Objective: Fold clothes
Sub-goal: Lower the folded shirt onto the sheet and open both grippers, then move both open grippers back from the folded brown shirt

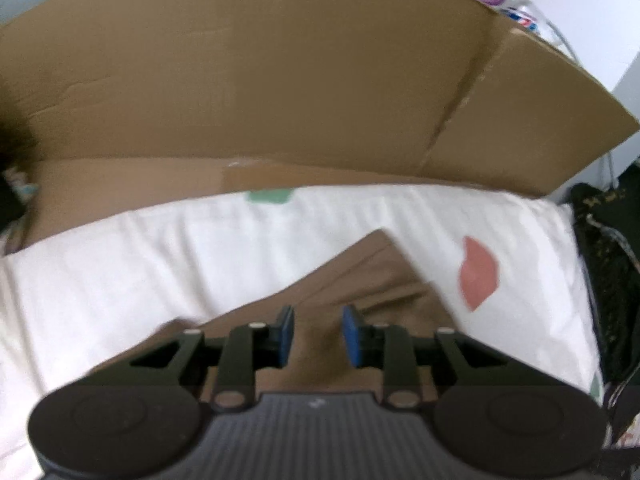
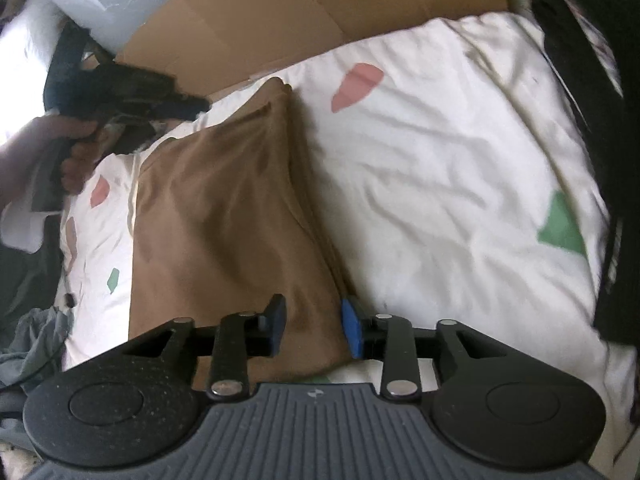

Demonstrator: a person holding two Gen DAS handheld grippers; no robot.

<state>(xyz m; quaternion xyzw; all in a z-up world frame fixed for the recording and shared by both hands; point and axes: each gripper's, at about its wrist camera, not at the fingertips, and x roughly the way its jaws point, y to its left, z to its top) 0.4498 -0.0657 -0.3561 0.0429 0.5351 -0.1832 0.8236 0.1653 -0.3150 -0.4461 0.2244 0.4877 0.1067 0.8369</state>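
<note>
The brown garment (image 2: 224, 216) lay on the white bedspread (image 2: 440, 184), already doubled over into a long, narrow panel. Its long axis ran from the near edge of the bed, just under the right gripper (image 2: 314, 330), away toward the sheet of cardboard (image 2: 280, 20) propped at the far side. The far end narrowed to a blunt corner that stopped just short of the cardboard's foot. One long side, on the right in the right wrist view, showed a thick, stacked fold; the other side lay flat and straight.

The right gripper hung over the garment's near end with its jaws parted and only cloth showing beneath the gap, nothing pinched between its blue pads (image 2: 352, 332). In the left wrist view the left gripper (image 1: 318, 334) likewise stood released, jaws apart, above the far corner of the garment (image 1: 360, 280), no fabric drawn up between them. From the right wrist view that left gripper (image 2: 132, 96) appeared as a dark, blurred shape held in the person's hand (image 2: 68, 148), just beside the garment's far corner.

So each hand sat at one end of the long axis: the right nearer the near end, the left nearer the far end. I judged that a further fold would bring one short end over the other along that axis, and would need either end grasped afresh first.

Coloured patches (image 2: 358, 86) dotted the bedspread around it.
</note>
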